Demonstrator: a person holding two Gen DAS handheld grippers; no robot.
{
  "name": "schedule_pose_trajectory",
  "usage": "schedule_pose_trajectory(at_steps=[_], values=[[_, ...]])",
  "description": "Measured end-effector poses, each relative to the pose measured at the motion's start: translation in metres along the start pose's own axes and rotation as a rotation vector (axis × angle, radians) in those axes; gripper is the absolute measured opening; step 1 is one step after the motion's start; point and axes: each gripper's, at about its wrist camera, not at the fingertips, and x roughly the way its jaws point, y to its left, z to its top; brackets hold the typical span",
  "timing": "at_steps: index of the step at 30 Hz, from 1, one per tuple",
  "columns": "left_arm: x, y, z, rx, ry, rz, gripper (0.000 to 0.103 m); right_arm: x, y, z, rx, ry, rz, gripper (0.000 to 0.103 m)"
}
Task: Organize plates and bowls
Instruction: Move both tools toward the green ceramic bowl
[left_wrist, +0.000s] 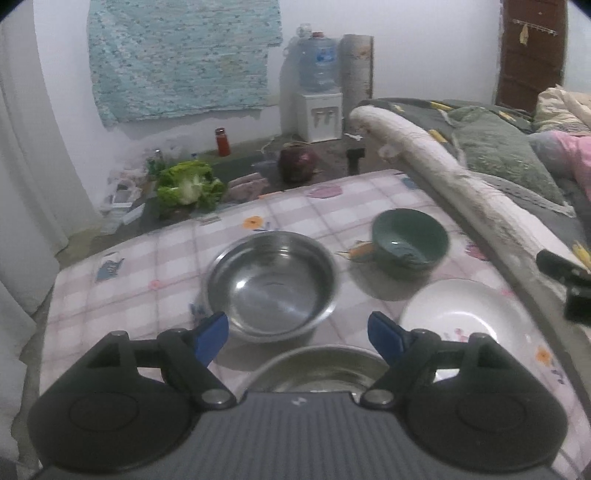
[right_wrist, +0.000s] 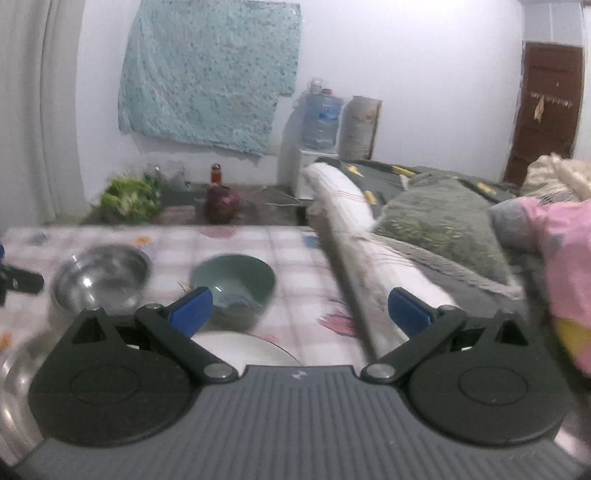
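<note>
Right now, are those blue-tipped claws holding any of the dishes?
No. The left gripper and the right gripper both stand open with nothing between their fingers; the bowls and plate sit on the table.

table: checked cloth (left_wrist: 147, 295) | steel bowls (left_wrist: 271, 284), green bowl (left_wrist: 408, 240), white plate (left_wrist: 465, 314)

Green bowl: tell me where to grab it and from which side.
Pinch the green bowl by its rim, one finger inside and one outside, coming from above on the near side. It sits upright and open-topped, too wide and rounded to span easily; the white plate lies just before it.
</note>
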Motion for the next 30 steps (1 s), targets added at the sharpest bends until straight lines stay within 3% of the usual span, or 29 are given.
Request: schedule_pose_trajectory(at_steps=[6, 13, 18, 30], values=[[-0.01, -0.026, -0.003, 0.012, -0.013, -0.028, 0.086, -0.023, -0.023, -0.013, 0.009, -0.036, -0.04, 0.102], [-0.014, -0.047, -0.005, 0.005, -0.021, -0.053, 0.088, -0.042, -0.054, -0.018, 0.06, -0.059, 0.042, 0.102], [-0.01, -0.063, -0.005, 0.005, -0.016, -0.071, 0.088, -0.049, -0.063, -0.025, 0.051, -0.062, 0.051, 0.102], [0.018, -0.074, 0.001, -0.042, -0.016, -0.08, 0.088, -0.032, -0.074, -0.032, 0.11, -0.049, 0.194, 0.102]])
